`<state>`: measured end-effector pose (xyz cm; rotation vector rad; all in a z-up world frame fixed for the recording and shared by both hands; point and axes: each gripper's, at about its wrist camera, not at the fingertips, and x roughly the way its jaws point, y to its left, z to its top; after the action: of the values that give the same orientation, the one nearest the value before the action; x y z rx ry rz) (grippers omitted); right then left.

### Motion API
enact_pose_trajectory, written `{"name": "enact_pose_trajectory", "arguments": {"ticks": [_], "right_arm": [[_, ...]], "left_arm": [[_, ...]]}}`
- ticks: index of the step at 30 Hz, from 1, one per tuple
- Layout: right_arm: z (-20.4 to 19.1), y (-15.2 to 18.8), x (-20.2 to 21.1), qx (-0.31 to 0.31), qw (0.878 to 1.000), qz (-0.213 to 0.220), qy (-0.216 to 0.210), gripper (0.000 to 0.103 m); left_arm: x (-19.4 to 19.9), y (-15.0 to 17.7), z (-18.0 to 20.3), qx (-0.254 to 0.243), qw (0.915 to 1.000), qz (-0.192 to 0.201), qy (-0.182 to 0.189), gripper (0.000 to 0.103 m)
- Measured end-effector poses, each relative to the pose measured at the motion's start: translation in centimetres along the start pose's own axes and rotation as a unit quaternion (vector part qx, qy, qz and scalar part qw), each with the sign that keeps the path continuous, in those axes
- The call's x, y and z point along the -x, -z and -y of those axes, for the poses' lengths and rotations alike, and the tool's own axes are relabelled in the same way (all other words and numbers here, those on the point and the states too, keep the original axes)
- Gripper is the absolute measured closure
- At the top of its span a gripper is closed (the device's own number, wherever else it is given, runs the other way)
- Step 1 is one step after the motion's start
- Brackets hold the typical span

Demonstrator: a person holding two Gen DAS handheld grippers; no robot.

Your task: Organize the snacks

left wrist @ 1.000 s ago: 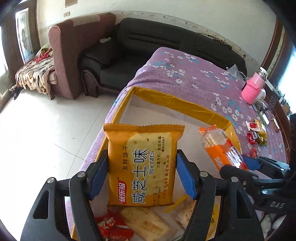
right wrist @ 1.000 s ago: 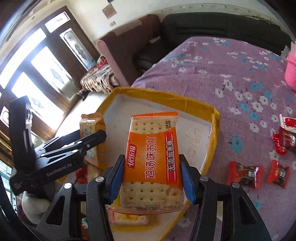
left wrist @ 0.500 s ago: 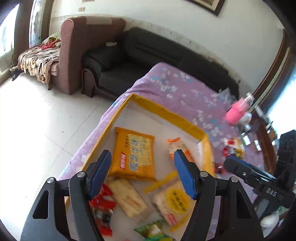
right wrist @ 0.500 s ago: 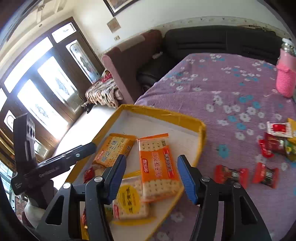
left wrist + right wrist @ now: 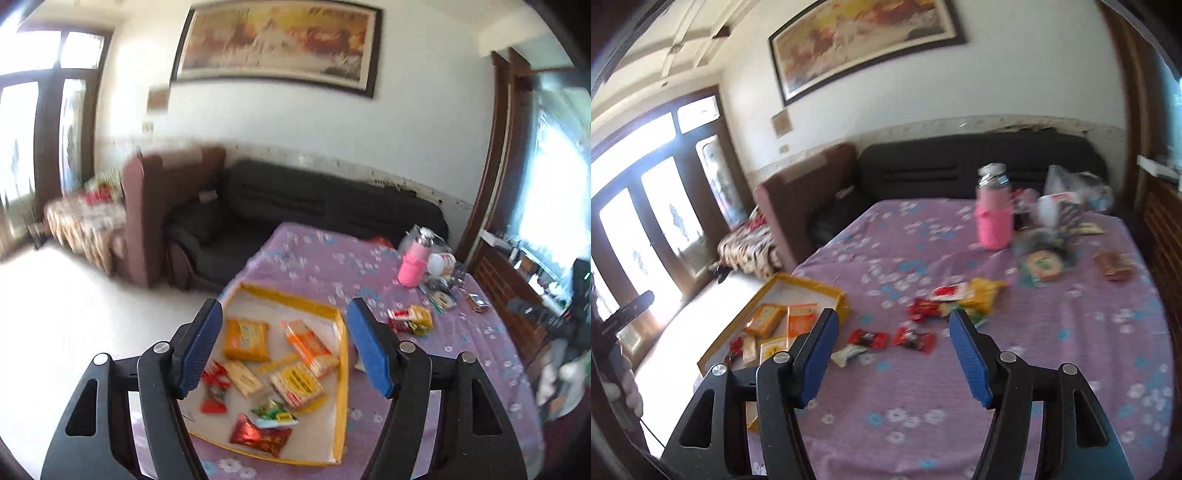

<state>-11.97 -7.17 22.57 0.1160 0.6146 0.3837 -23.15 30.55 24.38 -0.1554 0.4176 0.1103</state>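
Note:
A shallow yellow-rimmed box (image 5: 341, 369) lies on the purple flowered table and holds a yellow biscuit pack (image 5: 246, 339), an orange cracker pack (image 5: 310, 347) and several smaller snacks. My left gripper (image 5: 284, 350) is open and empty, raised well above the box. My right gripper (image 5: 892, 354) is open and empty above the table, right of the box (image 5: 809, 286). Loose red candies (image 5: 868, 338) and a yellow snack bag (image 5: 979, 291) lie on the cloth ahead of it.
A pink bottle (image 5: 993, 218) and a clutter of bags and packets (image 5: 1060, 214) stand at the table's far end. A black sofa (image 5: 295, 206) and brown armchair (image 5: 147, 206) lie beyond. The table edge drops to the white floor at left.
Both grippers opened and dropped their packs into the box: yellow biscuits from the left, orange crackers from the right. Both then pulled up and back, away from the box.

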Motion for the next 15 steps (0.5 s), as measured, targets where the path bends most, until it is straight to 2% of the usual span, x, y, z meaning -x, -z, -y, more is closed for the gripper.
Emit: {"name": "enact_pose_trajectory", "arguments": {"ticks": [2,5,8,9,11,13,14,15], "right_arm": [[1.9,-1.7,4.5,-0.016,0.999,0.033,0.011,0.037],[2.8,-4.7,10.8,-0.007,0.996,0.08,0.041,0.037],[1.8,-8.1,17.0,0.028,0.984,0.133,0.113,0.037],[1.5,-9.2,19.1,0.036,0.978,0.15,0.139,0.037],[1.1,-11.4,23.4,0.042,0.966,0.184,0.177,0.037],[0.9,-13.3,26.8,0.04,0.957,0.206,0.198,0.037],[0.8,-14.0,28.6,0.039,0.951,0.219,0.213,0.037],[0.8,-14.9,30.3,0.036,0.944,0.233,0.23,0.036]], "left_arm": [[2.9,-1.6,1.4,-0.041,0.9976,0.037,-0.042,0.033],[7.3,-4.7,2.4,-0.072,0.9893,0.086,-0.093,0.032],[11.3,-8.7,2.4,-0.085,0.976,0.132,-0.151,0.031],[12.7,-10.1,2.4,-0.087,0.9687,0.151,-0.177,0.029],[15.5,-12.8,2.2,-0.096,0.9458,0.196,-0.241,0.027],[18.4,-15.1,2.2,-0.104,0.913,0.256,-0.3,0.02],[19.7,-15.9,2.1,-0.108,0.9013,0.28,-0.313,0.01],[20.8,-16.8,1.9,-0.109,0.8957,0.297,-0.313,0.002]]}}
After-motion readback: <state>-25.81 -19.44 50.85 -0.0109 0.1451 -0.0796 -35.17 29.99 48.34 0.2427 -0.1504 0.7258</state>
